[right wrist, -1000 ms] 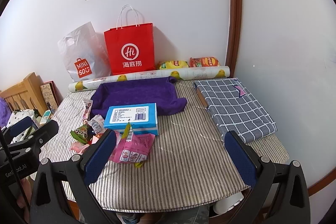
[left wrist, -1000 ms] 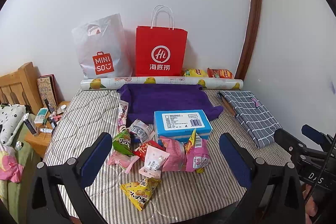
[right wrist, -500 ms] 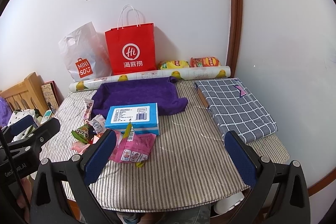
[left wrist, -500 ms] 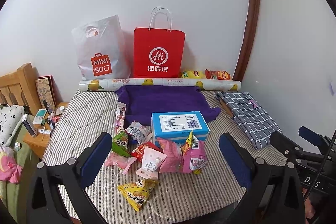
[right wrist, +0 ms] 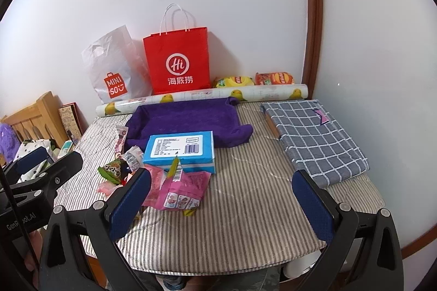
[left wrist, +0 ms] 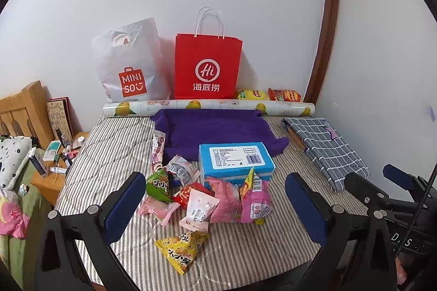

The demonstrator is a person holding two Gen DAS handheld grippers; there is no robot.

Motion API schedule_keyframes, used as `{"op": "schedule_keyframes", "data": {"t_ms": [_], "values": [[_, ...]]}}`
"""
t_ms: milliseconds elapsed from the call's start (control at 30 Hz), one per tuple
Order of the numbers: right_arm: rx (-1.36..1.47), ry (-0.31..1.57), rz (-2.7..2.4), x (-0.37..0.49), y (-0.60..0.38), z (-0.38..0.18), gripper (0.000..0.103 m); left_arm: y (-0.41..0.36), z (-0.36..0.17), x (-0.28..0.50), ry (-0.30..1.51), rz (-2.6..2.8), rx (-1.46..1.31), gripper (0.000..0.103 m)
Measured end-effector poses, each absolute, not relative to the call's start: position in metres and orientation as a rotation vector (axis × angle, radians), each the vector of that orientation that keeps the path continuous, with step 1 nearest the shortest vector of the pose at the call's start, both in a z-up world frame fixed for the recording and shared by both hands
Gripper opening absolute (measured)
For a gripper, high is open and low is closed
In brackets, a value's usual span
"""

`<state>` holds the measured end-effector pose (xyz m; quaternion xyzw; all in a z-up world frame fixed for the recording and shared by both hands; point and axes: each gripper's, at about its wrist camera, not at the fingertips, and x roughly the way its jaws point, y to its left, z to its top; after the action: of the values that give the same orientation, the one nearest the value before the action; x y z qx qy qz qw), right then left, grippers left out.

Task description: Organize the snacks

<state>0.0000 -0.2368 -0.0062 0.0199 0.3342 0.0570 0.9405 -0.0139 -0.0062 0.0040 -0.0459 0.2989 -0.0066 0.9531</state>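
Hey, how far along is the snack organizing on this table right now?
Nothing looks sorted yet. The snack packets lie in a loose pile in front of the blue box. Nothing is in hand: the left hand-held gripper and the right hand-held gripper are both open and empty. All the sorting remains.

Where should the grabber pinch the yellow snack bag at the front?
Probably the upper corner of the yellow snack bag, coming down from above with the open left gripper. It lies apart from the pile on the striped cloth, puffed in the middle, so a thinner sealed corner should pinch more easily.
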Motion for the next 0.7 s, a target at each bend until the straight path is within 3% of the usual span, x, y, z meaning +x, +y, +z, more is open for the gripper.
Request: {"op": "schedule_keyframes", "data": {"t_ms": [700], "values": [[0.042,0.749,0.186,0.035,-0.208,-0.063,0.101,0.037,-0.058,0.020,0.736,0.050,-0.133,0.103]]}}
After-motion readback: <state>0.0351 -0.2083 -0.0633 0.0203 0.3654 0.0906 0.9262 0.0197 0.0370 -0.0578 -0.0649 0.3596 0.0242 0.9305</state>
